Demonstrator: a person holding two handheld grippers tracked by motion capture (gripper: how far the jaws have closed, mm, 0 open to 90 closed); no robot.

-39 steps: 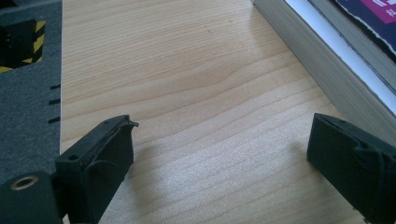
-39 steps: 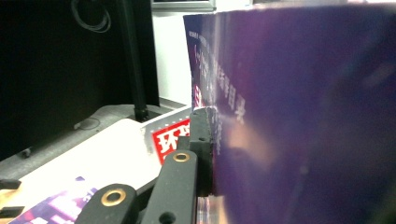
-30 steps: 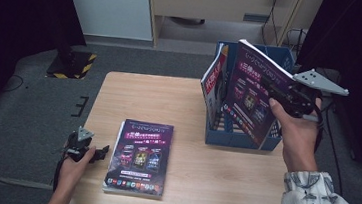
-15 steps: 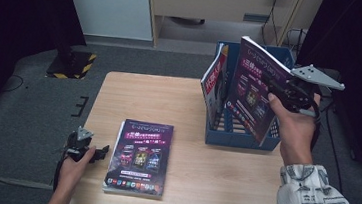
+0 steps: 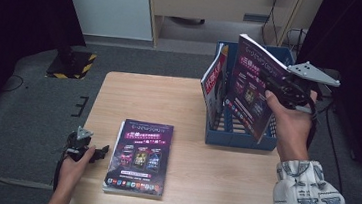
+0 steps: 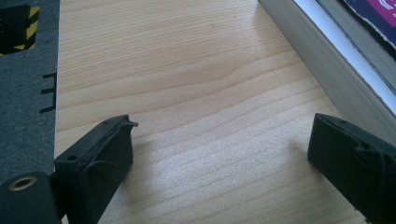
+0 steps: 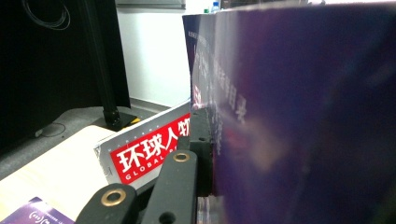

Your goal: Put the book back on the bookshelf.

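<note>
Right gripper (image 5: 271, 86) jaws clamped on the edge of a purple-covered book (image 5: 250, 88), one black jaw pressed flat against the cover in the right gripper view, cover (image 7: 303, 116) blurred and very close to the lens. Book held upright, tilted a bit, raised over the blue file rack (image 5: 238, 137) at the table's far right. Right hand (image 5: 290, 122) wraps the gripper from below, patterned sleeve (image 5: 310, 200) at bottom right. In the rack a red-and-white magazine (image 5: 213, 82) leans toward the left; its red title band (image 7: 149, 154) shows just behind the jaw.

Left gripper (image 5: 100, 152) jaws wide apart, nothing between them, bare wooden table (image 6: 187, 93) under the gap. It rests low at the table's near left edge, held by the left hand (image 5: 75, 164). Just to its right a second purple book (image 5: 139, 156) lies flat, cover up; its page edge (image 6: 322, 60) runs close by the right-side jaw, not touching.
</note>
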